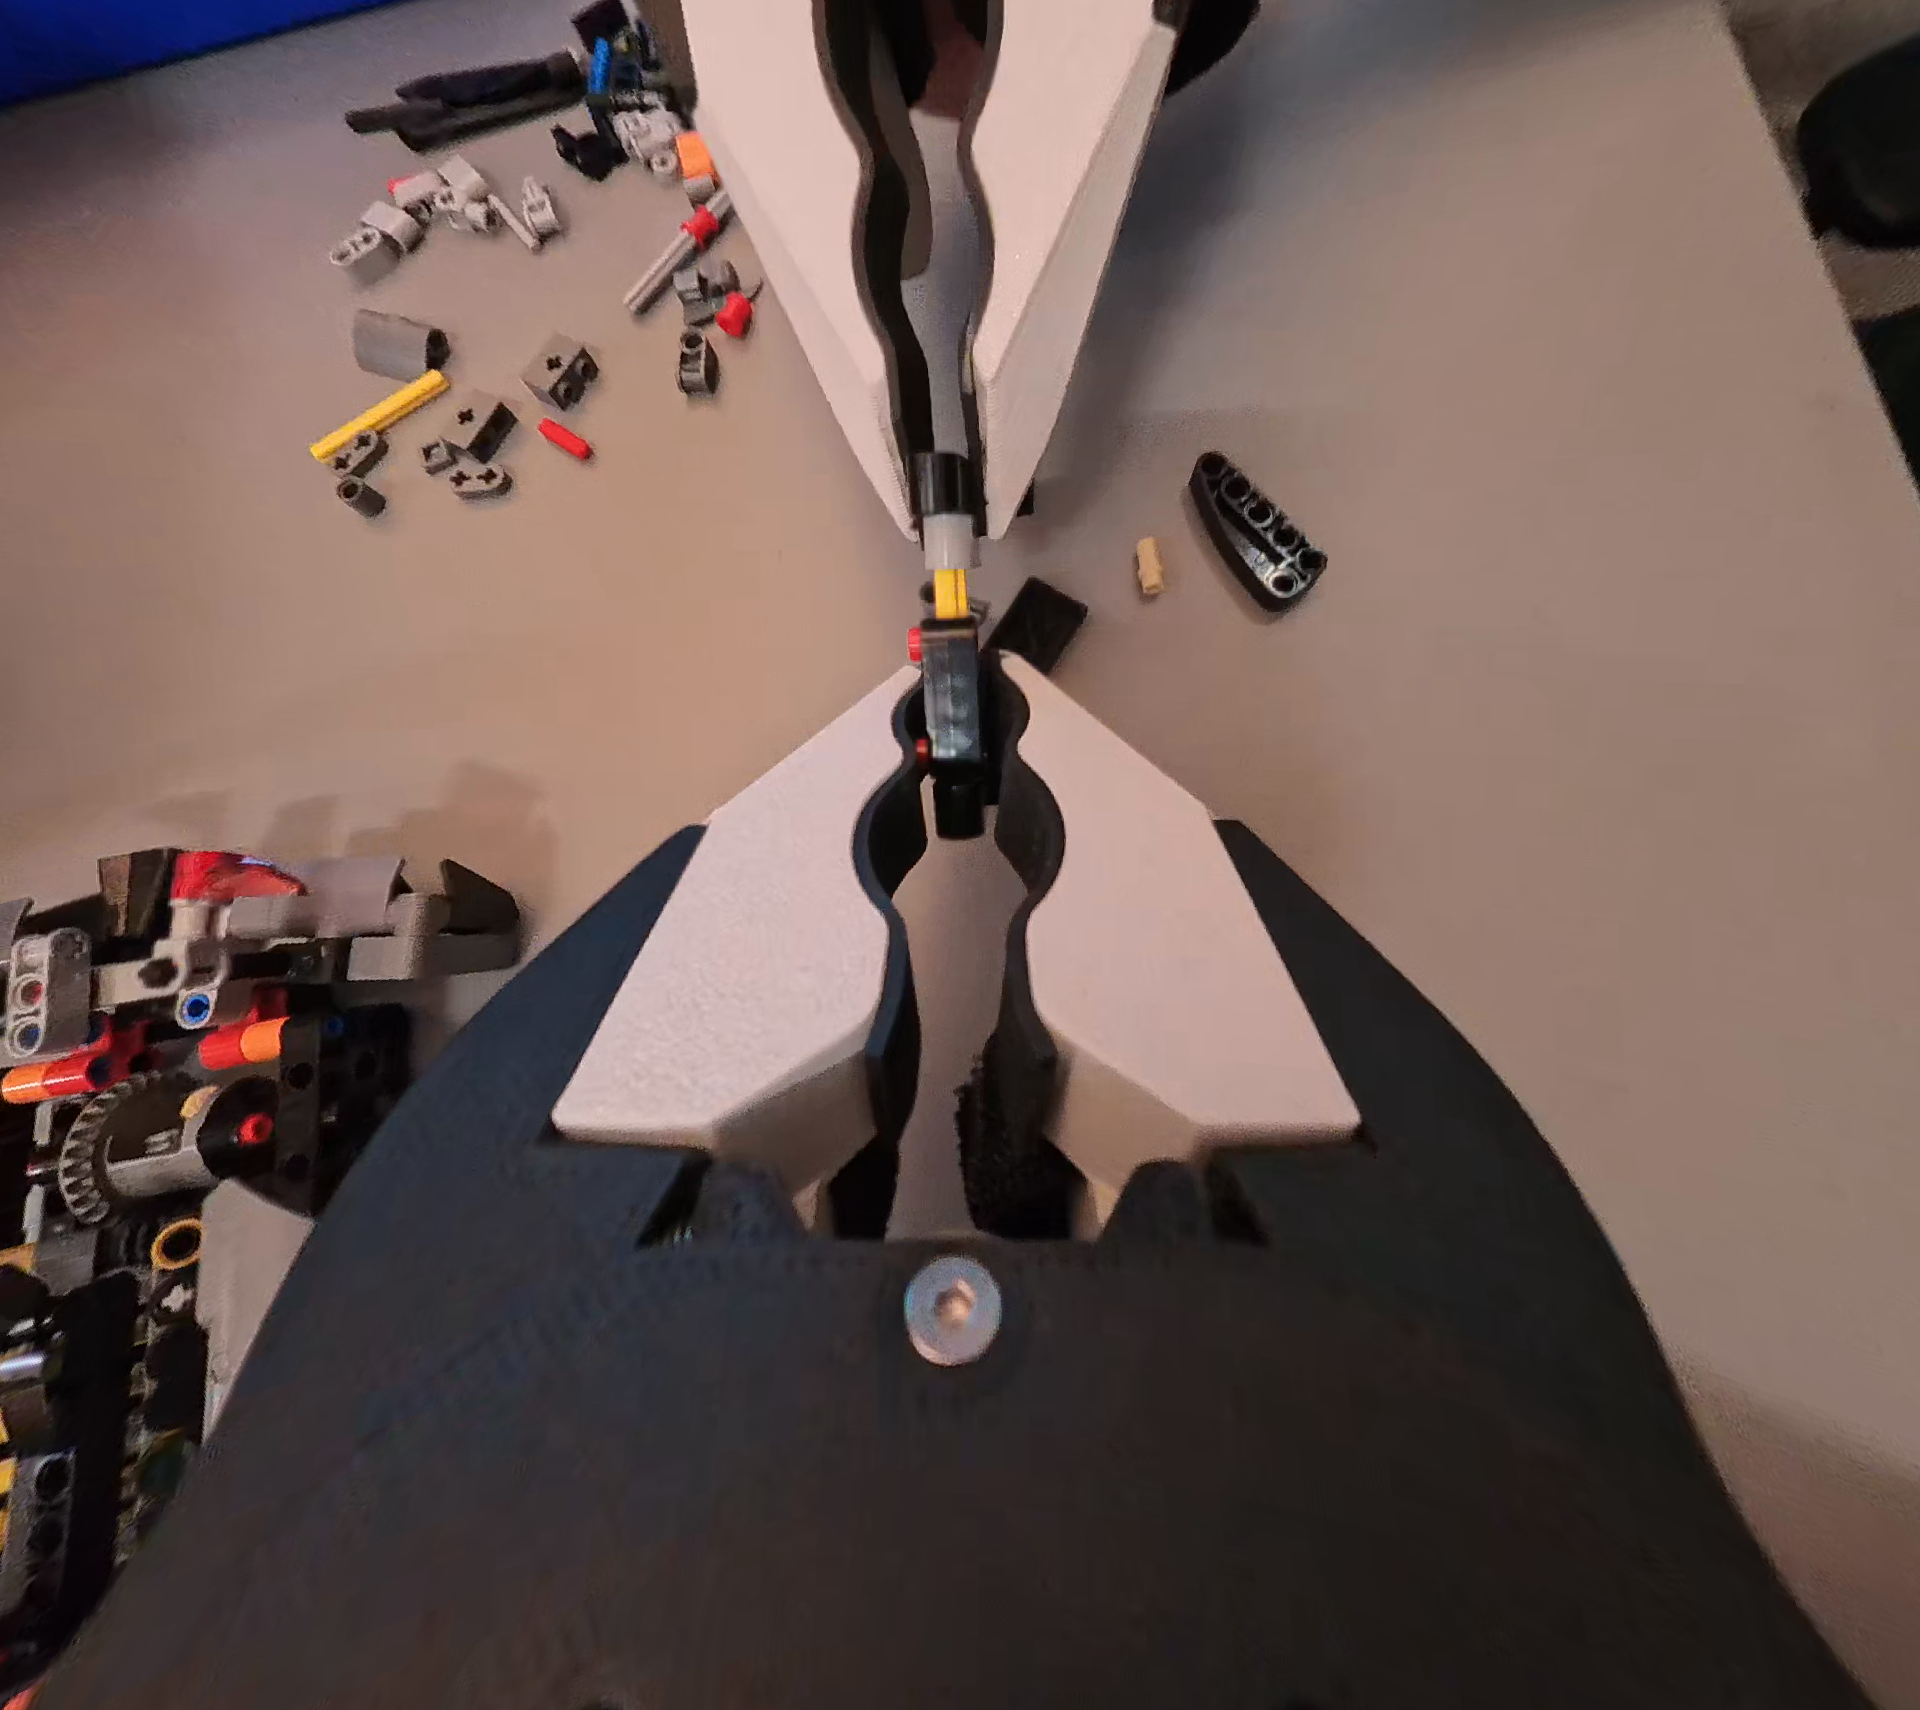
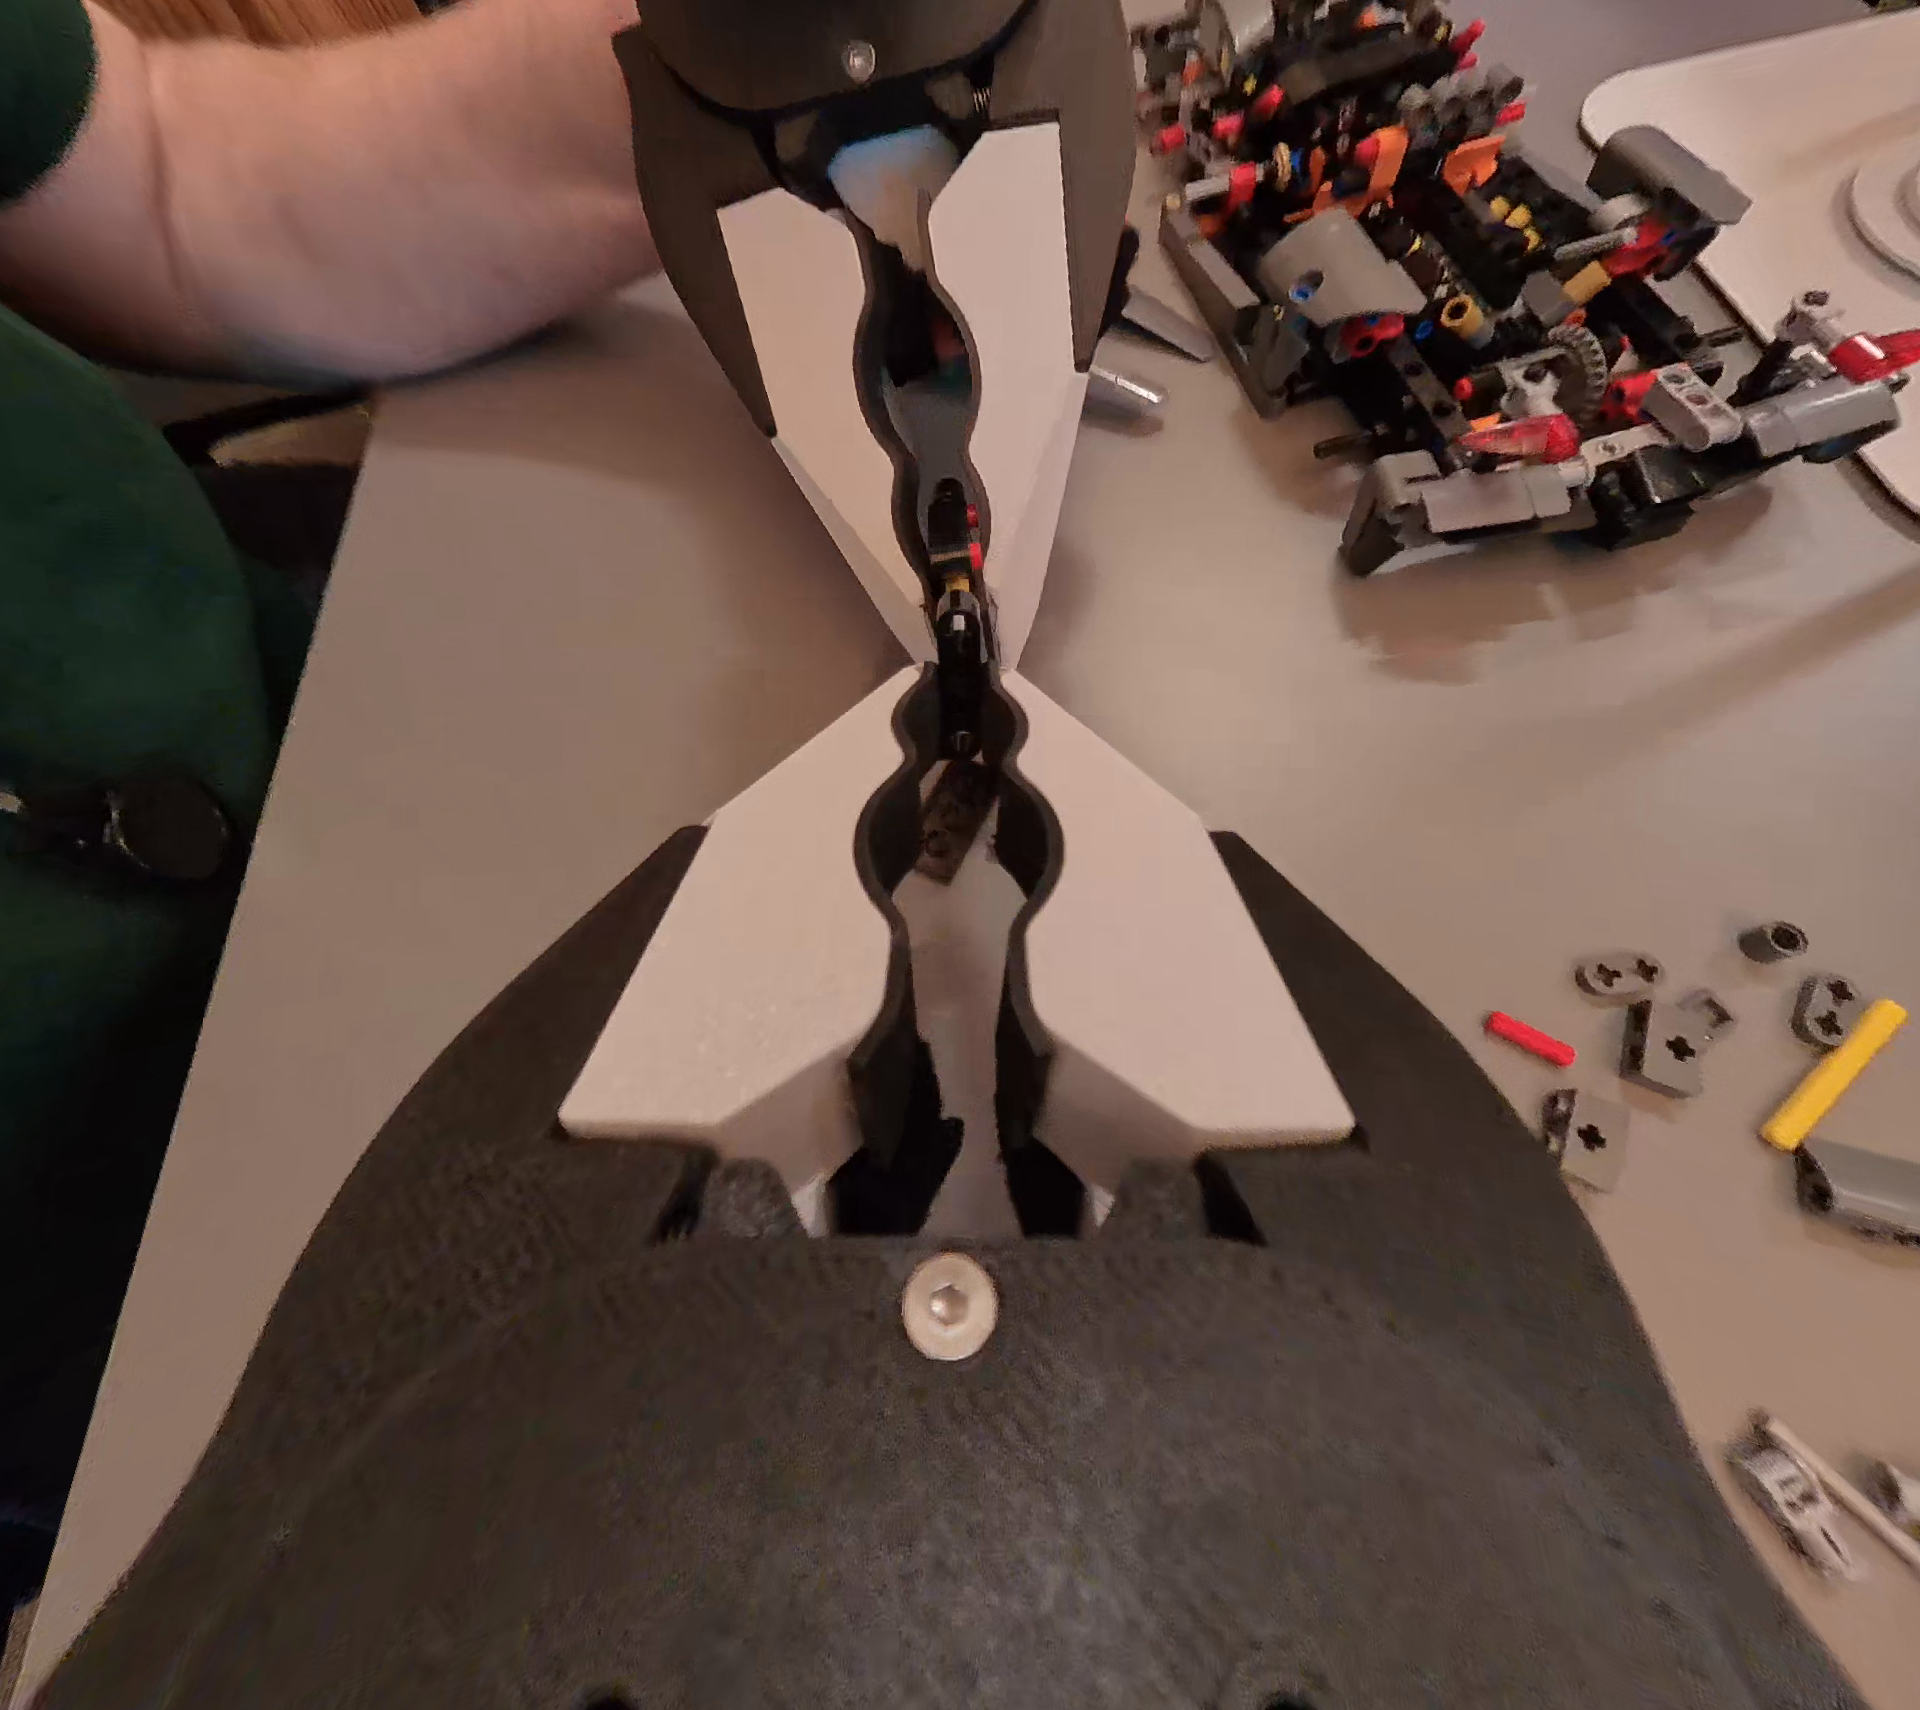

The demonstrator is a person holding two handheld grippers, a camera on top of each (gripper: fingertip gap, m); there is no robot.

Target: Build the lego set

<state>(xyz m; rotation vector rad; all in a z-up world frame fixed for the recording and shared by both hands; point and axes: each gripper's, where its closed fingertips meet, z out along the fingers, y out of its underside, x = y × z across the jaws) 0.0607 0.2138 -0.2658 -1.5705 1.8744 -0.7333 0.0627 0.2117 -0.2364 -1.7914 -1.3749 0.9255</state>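
1. The half-built car chassis (image 2: 1507, 278) is parked on the grey table (image 1: 1455, 310), far right in the right wrist view. Looks dense and heavy-ish, best lifted by its rigid beams.
2. Left gripper (image 1: 961, 684): jaws clamped on a small black beam piece (image 1: 956, 710), light, hard, slippery plastic.
3. Right gripper (image 1: 948, 517): jaws pinched on a thin yellow axle assembly (image 1: 950, 588), held mid-air tip to tip with the beam.
4. Tiny loose parts (image 1: 468, 372) are scattered far left.
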